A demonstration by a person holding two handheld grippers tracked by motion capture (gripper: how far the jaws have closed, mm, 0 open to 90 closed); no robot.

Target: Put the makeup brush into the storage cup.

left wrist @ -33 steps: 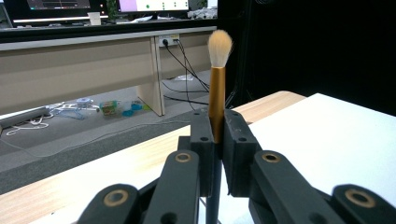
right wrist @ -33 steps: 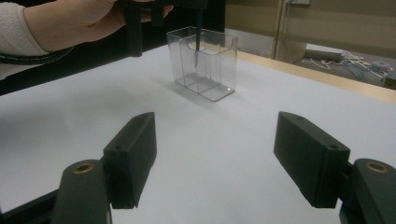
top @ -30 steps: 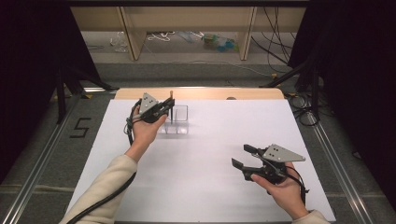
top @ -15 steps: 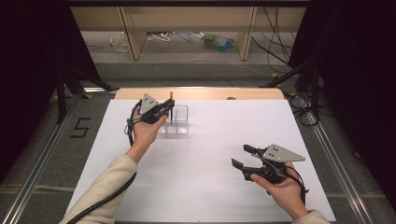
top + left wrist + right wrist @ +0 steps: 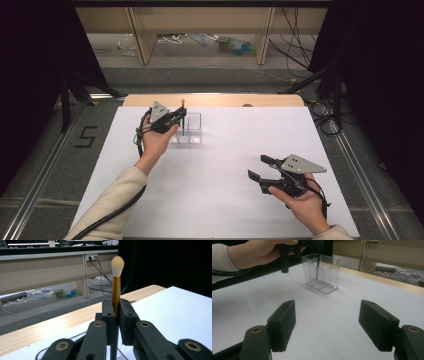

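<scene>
A dim room with black curtains at both sides framed the scene, and in front of us lay the white-topped counter [image 5: 220,165] with its pale wooden far edge. Toward the far left of it stood the clear plastic organiser box with open compartments [image 5: 189,129]. Our left tool [image 5: 114,312] was clenched on the makeup brush with a gold ferrule, cream bristles and dark handle [image 5: 116,293], holding it upright, bristles up. In the right gripper view the dark handle reached down into a compartment of the clear box [image 5: 322,273], though whether its tip touched the bottom we could not tell. Our right tool [image 5: 258,167] rested low over the near right of the counter, well apart from the box, jaws spread wide with nothing between them.

Here was where we judged it could slip. The box looked light, and nothing was steadying it; if we let the handle press sideways against a wall or divider, the box could skid or tip over. If we released the brush while it leaned, the tall bristle end might swing over and drag the box with it. And a grip this high on the ferrule gave us little feel for where the hidden tip was.
</scene>
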